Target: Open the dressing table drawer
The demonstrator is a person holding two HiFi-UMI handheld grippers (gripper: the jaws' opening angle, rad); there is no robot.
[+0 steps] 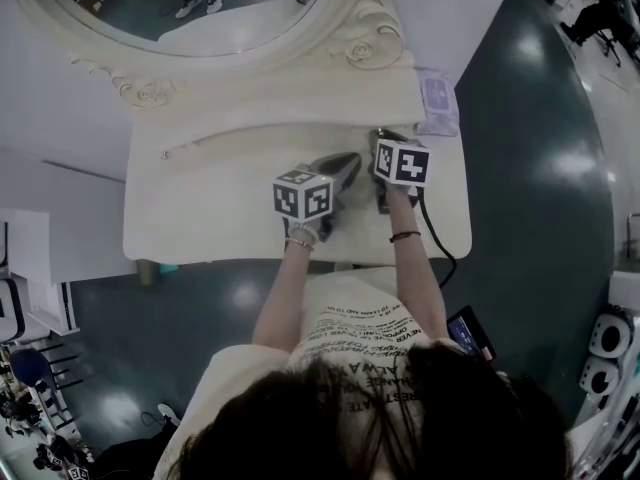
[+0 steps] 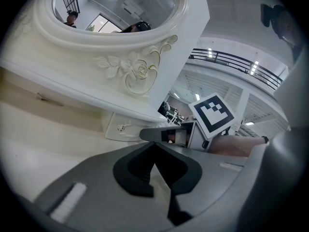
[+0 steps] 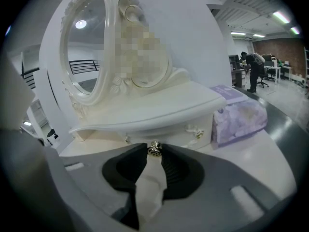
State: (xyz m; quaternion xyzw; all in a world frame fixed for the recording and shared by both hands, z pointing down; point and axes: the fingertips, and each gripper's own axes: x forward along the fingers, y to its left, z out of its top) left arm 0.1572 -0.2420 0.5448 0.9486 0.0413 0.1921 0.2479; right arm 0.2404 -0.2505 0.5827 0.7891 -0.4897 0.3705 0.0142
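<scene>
The cream dressing table (image 1: 200,208) has a low drawer unit under its oval mirror (image 1: 200,8). In the right gripper view a small metal drawer knob (image 3: 154,149) sits between the tips of my right gripper (image 3: 154,151), whose pads press on it in front of the pale drawer front (image 3: 169,132). My right gripper (image 1: 385,138) reaches to the back right of the tabletop. My left gripper (image 1: 350,160) rests just left of it over the tabletop. Its jaws meet at the tips (image 2: 154,146) with nothing between them. The right gripper's marker cube (image 2: 212,115) shows beyond them.
A lilac tissue pack (image 3: 239,120) lies on the tabletop right of the drawer unit, also seen as the lilac pack (image 1: 437,103) at the table's back right corner. A black cable (image 1: 440,243) hangs off the table's right front edge. Dark floor surrounds the table.
</scene>
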